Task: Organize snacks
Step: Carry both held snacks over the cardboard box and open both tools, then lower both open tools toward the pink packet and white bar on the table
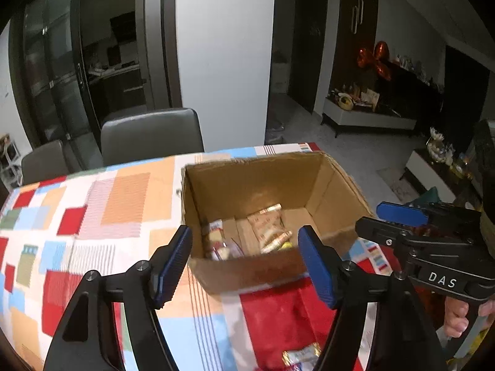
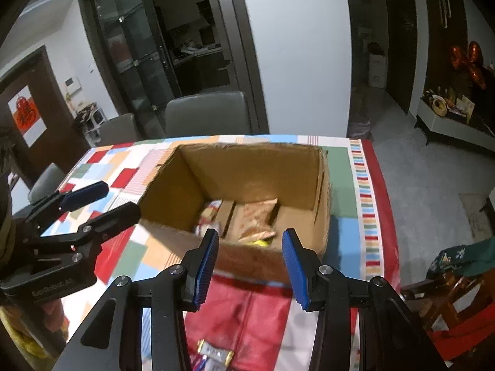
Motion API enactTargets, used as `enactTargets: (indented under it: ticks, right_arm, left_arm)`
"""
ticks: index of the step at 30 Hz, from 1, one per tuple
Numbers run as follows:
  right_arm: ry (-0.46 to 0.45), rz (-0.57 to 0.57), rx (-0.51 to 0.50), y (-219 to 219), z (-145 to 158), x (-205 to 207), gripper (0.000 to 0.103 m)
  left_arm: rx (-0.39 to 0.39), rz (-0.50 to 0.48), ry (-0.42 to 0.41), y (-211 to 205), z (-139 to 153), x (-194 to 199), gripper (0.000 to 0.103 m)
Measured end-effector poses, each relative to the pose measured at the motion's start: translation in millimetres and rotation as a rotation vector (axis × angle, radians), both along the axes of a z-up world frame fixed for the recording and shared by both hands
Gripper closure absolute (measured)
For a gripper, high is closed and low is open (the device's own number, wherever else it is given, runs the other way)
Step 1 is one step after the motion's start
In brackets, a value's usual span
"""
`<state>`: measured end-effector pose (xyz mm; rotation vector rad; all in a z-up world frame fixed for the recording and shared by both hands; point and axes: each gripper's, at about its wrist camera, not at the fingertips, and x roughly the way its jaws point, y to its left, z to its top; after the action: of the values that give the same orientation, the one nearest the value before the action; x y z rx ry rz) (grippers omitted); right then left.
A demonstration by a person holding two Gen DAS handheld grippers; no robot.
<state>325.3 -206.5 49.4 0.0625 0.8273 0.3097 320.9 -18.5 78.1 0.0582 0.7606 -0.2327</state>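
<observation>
An open cardboard box (image 1: pixel 256 182) stands on the patchwork tablecloth (image 1: pixel 102 204); it also shows in the right wrist view (image 2: pixel 247 167). Several wrapped snack packets (image 1: pixel 269 228) lie on its bottom, also in the right wrist view (image 2: pixel 256 216). My left gripper (image 1: pixel 244 262) is open and empty, just before the box's near wall. My right gripper (image 2: pixel 250 266) is open and empty, also at the near wall; it shows at the right of the left wrist view (image 1: pixel 383 219). The left gripper shows at the left of the right wrist view (image 2: pixel 105 201). A gold-ended snack packet (image 1: pixel 301 357) lies on the cloth below the grippers, also in the right wrist view (image 2: pixel 215 352).
Two grey chairs (image 1: pixel 151 136) stand at the table's far side. The table's right edge (image 2: pixel 380 216) drops to the floor. A wooden chair with green cloth (image 2: pixel 458 266) stands to the right. A white wall and glass doors lie behind.
</observation>
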Motion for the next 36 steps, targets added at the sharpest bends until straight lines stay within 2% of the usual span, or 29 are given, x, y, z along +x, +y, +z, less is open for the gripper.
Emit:
enactTargets:
  ticks: [8, 19, 28, 36]
  right_arm:
    - [-0.016, 0.04, -0.011, 1.6, -1.0, -40.0, 0.059]
    - [-0.032, 0.092, -0.055, 1.4, -25.0, -99.5, 0.059]
    - [-0.021, 0.137, -0.143, 4.6, -51.7, -133.2, 0.059]
    - [0.052, 0.203, -0.194, 10.5, -80.8, -145.6, 0.059]
  left_arm:
    - [-0.006, -0.019, 0.0, 2.1, -2.1, -42.7, 0.033]
    - [0.069, -0.043, -0.072, -1.2, -16.9, -115.6, 0.031]
    - [0.083, -0.043, -0.023, 2.0, -52.0, -153.7, 0.03]
    - [0.044, -0.034, 0.093, 2.8, -91.6, -164.2, 0.03]
